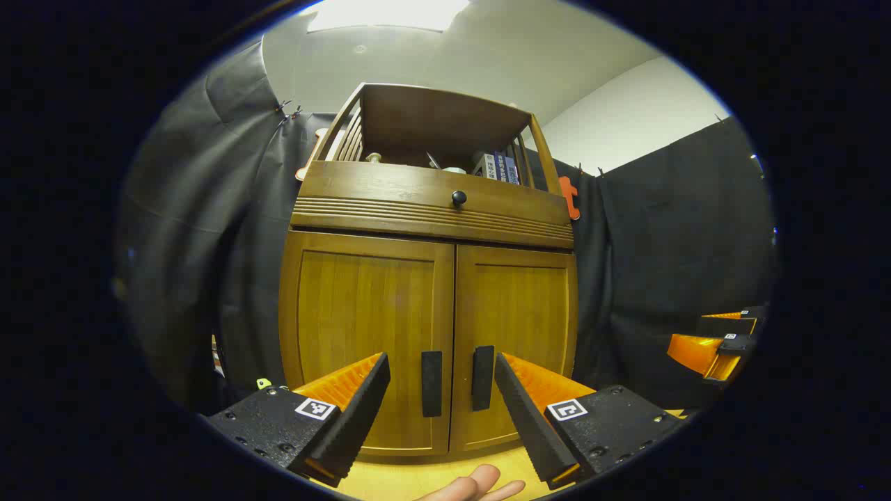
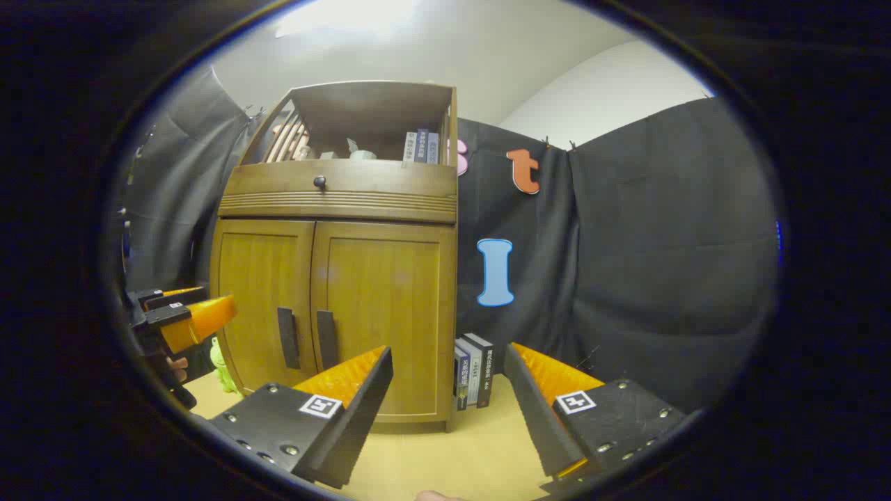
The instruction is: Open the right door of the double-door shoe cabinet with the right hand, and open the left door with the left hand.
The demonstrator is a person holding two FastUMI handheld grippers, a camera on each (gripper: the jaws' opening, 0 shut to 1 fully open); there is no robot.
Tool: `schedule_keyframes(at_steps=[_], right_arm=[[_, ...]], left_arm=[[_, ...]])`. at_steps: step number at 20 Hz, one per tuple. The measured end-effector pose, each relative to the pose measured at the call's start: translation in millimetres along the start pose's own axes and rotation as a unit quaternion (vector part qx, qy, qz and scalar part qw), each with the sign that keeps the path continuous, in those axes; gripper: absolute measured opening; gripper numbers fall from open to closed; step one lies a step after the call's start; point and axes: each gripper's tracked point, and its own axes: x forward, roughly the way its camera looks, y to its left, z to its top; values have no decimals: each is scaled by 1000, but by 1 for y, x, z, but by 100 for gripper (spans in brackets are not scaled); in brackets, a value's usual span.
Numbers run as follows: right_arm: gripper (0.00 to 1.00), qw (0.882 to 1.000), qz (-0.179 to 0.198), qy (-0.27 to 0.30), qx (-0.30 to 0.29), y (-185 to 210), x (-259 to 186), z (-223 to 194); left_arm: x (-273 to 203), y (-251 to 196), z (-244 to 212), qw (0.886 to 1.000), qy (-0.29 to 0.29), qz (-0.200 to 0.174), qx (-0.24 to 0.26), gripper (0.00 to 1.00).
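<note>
Left gripper view: I hold the left gripper (image 1: 442, 390) with its fingers spread wide, gripping nothing, short of the shoe cabinet (image 1: 431, 278). Both doors are closed; the left door handle (image 1: 431, 383) and right door handle (image 1: 482, 378) appear between my fingers. Right gripper view: the right gripper (image 2: 449, 390) is likewise spread and empty, clear of the cabinet's right front corner, with upright books (image 2: 473, 379) on the floor beside the cabinet.
</note>
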Motion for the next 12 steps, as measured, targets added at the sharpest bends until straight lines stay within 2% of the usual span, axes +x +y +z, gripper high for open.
schedule_keyframes(at_steps=[1, 2, 3, 5, 8, 12], right_arm=[[96, 1000, 2, 0, 0, 1, 0, 0], [95, 1000, 3, 0, 0, 2, 0, 1], [94, 1000, 3, -1, 1, 3, 0, 1], [96, 1000, 5, -2, 1, 4, 0, 3], [94, 1000, 5, -2, 1, 5, 2, 3], [99, 1000, 7, 1, 0, 6, 4, 1]], left_arm=[[0, 1, 1, 1000, -1, 2, -1, 90], [-1, 2, 0, 1000, -2, 4, -2, 95], [-2, 2, 2, 1000, -4, 3, -4, 90], [-4, 0, 6, 1000, -15, -1, -8, 90], [-4, 2, 4, 1000, -10, 4, -9, 90], [2, 5, 0, 1000, 1, 10, -10, 92]])
